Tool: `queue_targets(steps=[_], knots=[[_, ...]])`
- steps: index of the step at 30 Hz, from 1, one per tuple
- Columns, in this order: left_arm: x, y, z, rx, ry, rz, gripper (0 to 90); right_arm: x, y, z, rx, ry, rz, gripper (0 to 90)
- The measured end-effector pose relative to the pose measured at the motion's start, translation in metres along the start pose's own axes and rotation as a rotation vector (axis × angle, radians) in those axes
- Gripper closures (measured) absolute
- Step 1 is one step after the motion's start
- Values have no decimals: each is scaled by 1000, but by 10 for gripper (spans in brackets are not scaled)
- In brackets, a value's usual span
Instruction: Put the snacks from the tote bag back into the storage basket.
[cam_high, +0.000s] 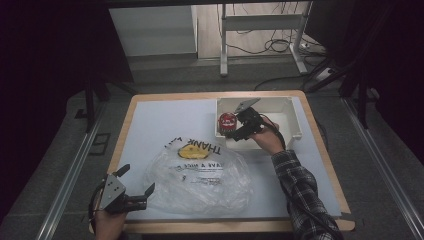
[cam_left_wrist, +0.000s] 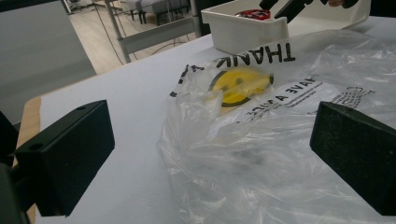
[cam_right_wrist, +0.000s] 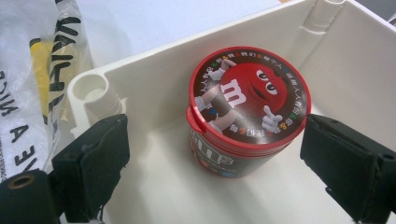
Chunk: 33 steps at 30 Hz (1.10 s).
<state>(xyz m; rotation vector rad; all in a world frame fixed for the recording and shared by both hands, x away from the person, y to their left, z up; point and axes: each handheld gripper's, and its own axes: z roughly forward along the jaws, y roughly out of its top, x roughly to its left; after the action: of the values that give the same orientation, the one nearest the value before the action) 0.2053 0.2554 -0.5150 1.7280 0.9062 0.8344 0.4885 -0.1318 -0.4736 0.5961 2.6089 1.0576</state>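
Dark floor and a white metal frame with loose cables lie behind the wooden table (cam_high: 122, 131), which is covered with a pale blue-white sheet (cam_high: 165, 122). On the far right part of this sheet stands a white rectangular plastic bin (cam_high: 294, 116). Inside the bin, in its left near corner, a small round candy tub with a red lid and a dark body (cam_right_wrist: 249, 109) stands upright; the lid carries a red cartoon figure and a ring of small coloured characters. In the high view the tub (cam_high: 227, 122) is close to the bin's left wall.

The right gripper (cam_right_wrist: 215, 161), held by a hand with a checked sleeve, reaches into the bin from the near side. Its two black jaws are spread, one on each side of the tub. The right pad is very near the lid edge, the left pad stands clearly apart from it, so the tub is between the jaws but not pinched.

A crumpled clear plastic bag with black letters "THANK" and a yellow smiling face (cam_high: 200, 172) lies in the near middle of the sheet. The left gripper (cam_high: 136, 186) rests at the near left edge of the table, just beside the bag. Its jaws are wide apart and hold nothing; in the left gripper view the bag (cam_left_wrist: 261, 140) lies ahead between them.
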Motion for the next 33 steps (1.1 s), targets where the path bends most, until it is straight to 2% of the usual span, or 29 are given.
queue_targets(steps=[20, 33], knots=[[0, 0, 0, -2, -5, 2, 0, 4, -8, -10, -19, 1, 8, 86], [0, 0, -1, -5, -10, 0, 0, 12, -11, -16, -22, 5, -1, 86]])
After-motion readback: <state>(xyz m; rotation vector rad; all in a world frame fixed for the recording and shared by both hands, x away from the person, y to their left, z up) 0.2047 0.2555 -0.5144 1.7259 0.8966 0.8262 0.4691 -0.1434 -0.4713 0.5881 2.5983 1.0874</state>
